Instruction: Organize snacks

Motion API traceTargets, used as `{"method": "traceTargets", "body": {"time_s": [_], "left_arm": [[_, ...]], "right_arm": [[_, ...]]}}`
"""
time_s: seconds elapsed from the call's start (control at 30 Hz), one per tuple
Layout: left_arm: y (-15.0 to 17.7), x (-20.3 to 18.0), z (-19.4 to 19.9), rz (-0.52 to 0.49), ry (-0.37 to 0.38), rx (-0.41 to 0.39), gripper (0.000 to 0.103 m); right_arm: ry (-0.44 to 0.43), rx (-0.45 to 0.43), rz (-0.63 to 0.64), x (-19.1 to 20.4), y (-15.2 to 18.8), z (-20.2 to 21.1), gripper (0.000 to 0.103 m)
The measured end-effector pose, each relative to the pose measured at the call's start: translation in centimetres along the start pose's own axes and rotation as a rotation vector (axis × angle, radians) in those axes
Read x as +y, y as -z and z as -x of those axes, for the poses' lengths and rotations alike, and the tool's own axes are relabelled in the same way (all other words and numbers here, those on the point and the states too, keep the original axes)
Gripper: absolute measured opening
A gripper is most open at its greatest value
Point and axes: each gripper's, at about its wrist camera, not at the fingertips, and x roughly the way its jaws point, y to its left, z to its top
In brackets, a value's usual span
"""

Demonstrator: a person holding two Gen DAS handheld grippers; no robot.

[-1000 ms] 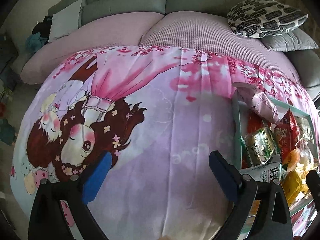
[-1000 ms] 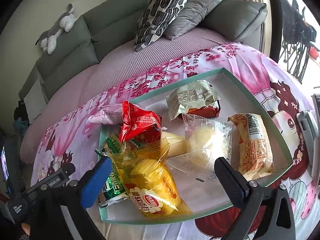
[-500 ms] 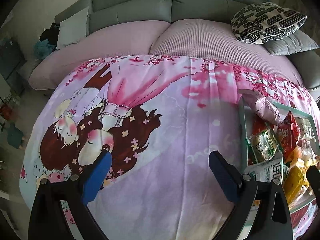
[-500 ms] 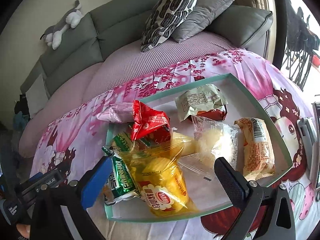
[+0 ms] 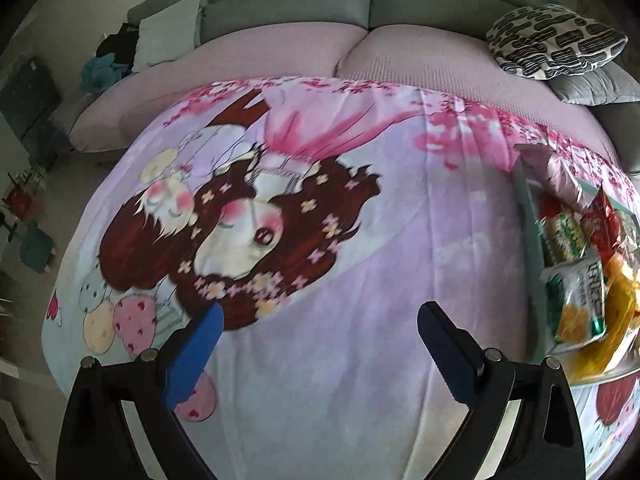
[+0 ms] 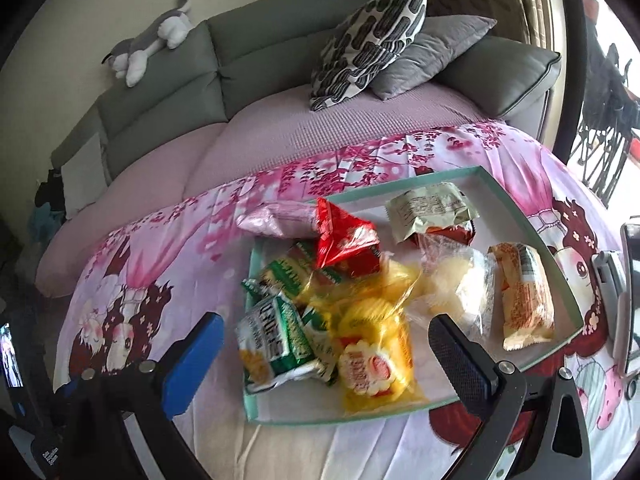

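A shallow teal-rimmed tray [image 6: 558, 268] lies on a pink cartoon-print cloth [image 6: 160, 248] and holds several snack packs. Among them are a yellow chip bag [image 6: 372, 356], green-and-white packs [image 6: 276, 344], a red pouch [image 6: 346, 240], a clear bag of pale pieces [image 6: 460, 288] and an orange-white bar [image 6: 524, 292]. A pink pack [image 6: 276, 220] rests over the tray's far left rim. My right gripper [image 6: 326, 332] hangs open above the tray's near left part, holding nothing. My left gripper [image 5: 320, 324] is open over bare cloth [image 5: 320, 240], with the tray [image 5: 528, 224] at its right.
A grey sofa with a mauve cover [image 6: 320, 128] runs behind the cloth, with a patterned cushion [image 6: 368, 40], a grey cushion [image 6: 432, 52] and a plush toy [image 6: 148, 48]. A phone on a stand [image 6: 628, 296] sits right of the tray. Floor clutter [image 5: 28, 208] lies left.
Both grippers have pulled back and up, so cloth and tray look smaller and farther. The tray has slid rightward in the right wrist view. No snack has moved.
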Motion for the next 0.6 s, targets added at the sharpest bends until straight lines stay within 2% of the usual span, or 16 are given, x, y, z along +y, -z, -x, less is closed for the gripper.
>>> {"method": "traceTargets", "body": {"time_s": [0.27, 0.6], "left_arm": [[2.4, 1.9, 0.3, 0.012, -0.009, 0.022, 0.098], [4.4, 3.0, 1.1, -0.002, -0.018, 0.019, 0.098]], "right_arm": [[0.012, 0.011, 0.006, 0.5, 3.7, 1.2, 0.103], [0.037, 0.038, 0.007, 0.3, 6.5, 1.6, 0.103]]}}
